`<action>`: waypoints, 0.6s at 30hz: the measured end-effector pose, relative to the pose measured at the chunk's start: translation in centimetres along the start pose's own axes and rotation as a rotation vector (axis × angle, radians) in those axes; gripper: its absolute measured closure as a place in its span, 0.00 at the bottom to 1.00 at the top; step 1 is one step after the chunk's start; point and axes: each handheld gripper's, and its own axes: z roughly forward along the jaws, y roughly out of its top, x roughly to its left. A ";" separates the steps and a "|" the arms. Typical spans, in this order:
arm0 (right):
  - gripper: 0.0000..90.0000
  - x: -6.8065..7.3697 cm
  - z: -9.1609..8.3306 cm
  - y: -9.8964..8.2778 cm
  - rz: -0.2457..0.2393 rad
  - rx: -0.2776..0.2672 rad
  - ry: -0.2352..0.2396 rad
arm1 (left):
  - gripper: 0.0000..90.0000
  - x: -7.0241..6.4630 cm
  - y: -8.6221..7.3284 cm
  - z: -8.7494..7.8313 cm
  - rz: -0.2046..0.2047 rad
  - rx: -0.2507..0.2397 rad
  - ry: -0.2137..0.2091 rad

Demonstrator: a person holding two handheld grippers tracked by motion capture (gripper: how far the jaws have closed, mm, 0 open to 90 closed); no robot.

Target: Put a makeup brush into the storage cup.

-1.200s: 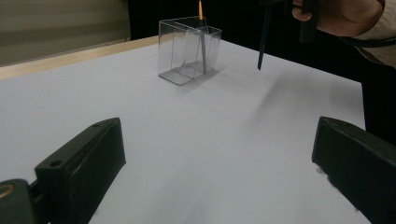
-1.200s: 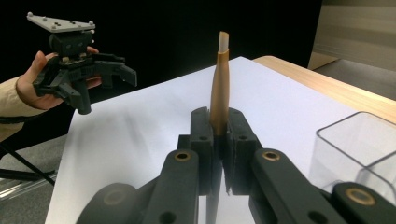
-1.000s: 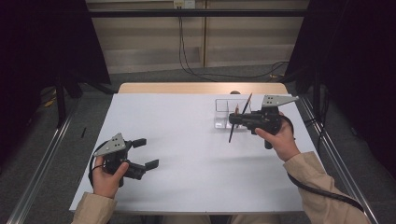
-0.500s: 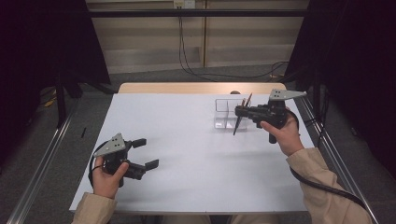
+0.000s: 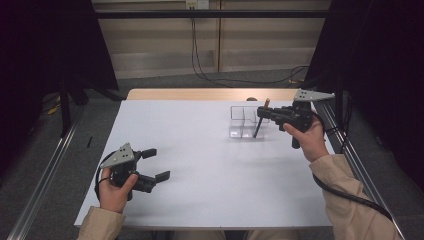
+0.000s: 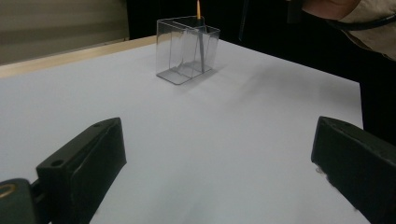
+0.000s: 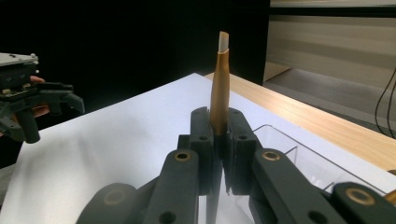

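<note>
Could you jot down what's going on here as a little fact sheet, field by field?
Surface: white table
Container: clear plastic box with compartments, standing on the table's far right part
Held item: slim brush-like tool with a gold-brown handle and dark lower end
Right gripper: jaws shut on the tool, holding it over the box
Left gripper: jaws open, nothing between them, near the table's front left
</note>
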 end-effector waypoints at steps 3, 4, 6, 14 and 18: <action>0.93 -0.4 -0.1 0.2 0.002 -0.009 -0.016 | 0.03 0.0 0.0 0.0 -0.003 -0.007 0.001; 0.93 -0.5 -0.2 0.3 0.002 -0.010 -0.021 | 0.03 0.0 0.0 0.0 -0.005 -0.008 -0.002; 0.93 -0.7 -0.2 0.3 0.005 -0.015 -0.033 | 0.03 0.0 0.0 0.0 -0.005 -0.009 -0.001; 0.93 -1.5 -0.1 0.4 0.012 -0.010 -0.072 | 0.03 0.0 0.0 -0.1 -0.010 -0.016 0.005; 0.93 -1.9 0.0 0.4 0.017 -0.010 -0.087 | 0.03 0.0 0.0 -0.2 -0.008 -0.014 0.007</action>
